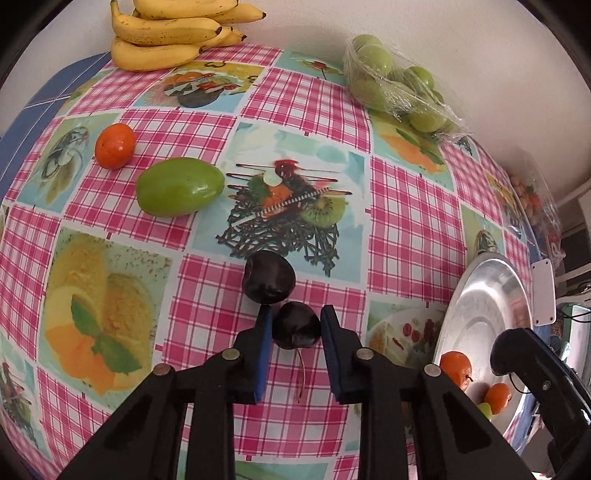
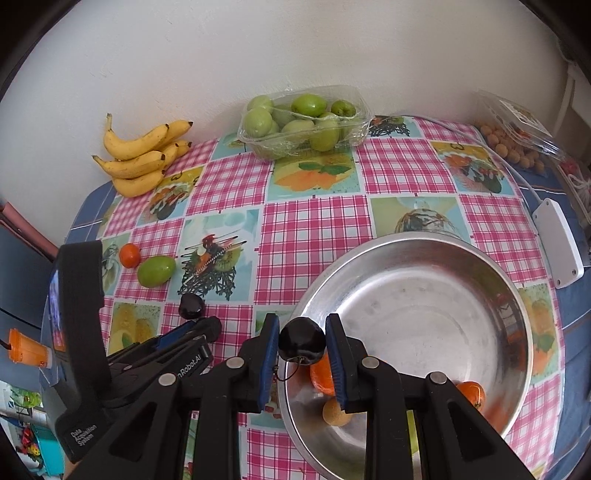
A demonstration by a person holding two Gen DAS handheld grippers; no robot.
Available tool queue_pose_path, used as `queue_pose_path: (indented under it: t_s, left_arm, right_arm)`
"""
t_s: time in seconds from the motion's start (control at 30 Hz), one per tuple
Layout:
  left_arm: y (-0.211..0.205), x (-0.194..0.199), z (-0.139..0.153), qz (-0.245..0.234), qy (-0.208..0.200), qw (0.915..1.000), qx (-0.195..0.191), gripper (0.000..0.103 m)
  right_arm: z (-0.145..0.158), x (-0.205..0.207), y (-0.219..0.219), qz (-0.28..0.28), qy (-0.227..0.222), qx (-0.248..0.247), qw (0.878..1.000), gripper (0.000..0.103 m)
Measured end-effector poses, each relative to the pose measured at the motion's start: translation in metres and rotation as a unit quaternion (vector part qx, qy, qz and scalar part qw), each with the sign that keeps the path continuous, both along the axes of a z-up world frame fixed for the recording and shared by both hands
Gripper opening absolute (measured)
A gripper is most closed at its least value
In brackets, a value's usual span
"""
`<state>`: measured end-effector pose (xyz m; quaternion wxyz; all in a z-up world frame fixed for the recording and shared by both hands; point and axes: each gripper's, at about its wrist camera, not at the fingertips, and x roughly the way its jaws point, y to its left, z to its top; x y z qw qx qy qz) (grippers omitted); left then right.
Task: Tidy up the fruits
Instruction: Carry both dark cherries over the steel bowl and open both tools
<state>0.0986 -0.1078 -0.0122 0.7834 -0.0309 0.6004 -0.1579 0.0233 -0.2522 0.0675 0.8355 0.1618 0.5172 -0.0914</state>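
Jaws on both grippers shut, each on a dark cherry. Left gripper [image 1: 296, 325] pinches its cherry [image 1: 296, 325] low over the cloth, stem trailing back between the fingers; whether the fruit is off the table yet I cannot tell. Right gripper [image 2: 302, 341] holds a second cherry [image 2: 302, 341] above the near rim of the bowl [image 2: 424, 295], stem dangling.

Third cherry [image 1: 268, 277] lies just beyond the left fingertips, touching or nearly so. Further out: green fruit [image 1: 180, 186], small orange [image 1: 115, 146], then bananas [image 1: 166, 33] and wrapped tray [image 1: 399, 85] by the wall.

Risks, as I judge them: round, glossy skin may squirt from the flat pads; a hard squeeze could bruise; lifting left could nudge the loose cherry rolling.

Bowl contents half hidden behind the right fingers: orange pieces, one tan ball, unclear.
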Motion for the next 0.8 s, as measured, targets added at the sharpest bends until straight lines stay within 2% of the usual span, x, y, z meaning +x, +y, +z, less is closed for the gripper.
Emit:
queue_pose_path:
  t_s: [0.17,0.4,0.6,0.8]
  left_arm:
    - [0.005,-0.005,0.017,-0.004,-0.011,0.9999,-0.010,0.026]
    - [0.001,-0.015,0.056,-0.020,-0.047,0.9981,-0.035,0.026]
    - [-0.023,-0.031,0.069,-0.057,-0.049,0.9959,-0.050,0.026]
    - [-0.059,-0.055,0.073,-0.113,-0.047,0.9913,-0.050,0.026]
  right_arm:
    - [0.002,-0.002,-0.002,-0.005,-0.004,0.003,1.000,0.027]
    - [0.000,-0.006,-0.013,-0.022,0.000,0.013,1.000,0.028]
    - [-0.003,-0.017,-0.038,-0.059,0.000,0.025,0.998,0.028]
    - [-0.006,-0.037,-0.072,-0.118,0.009,0.012,0.993,0.028]
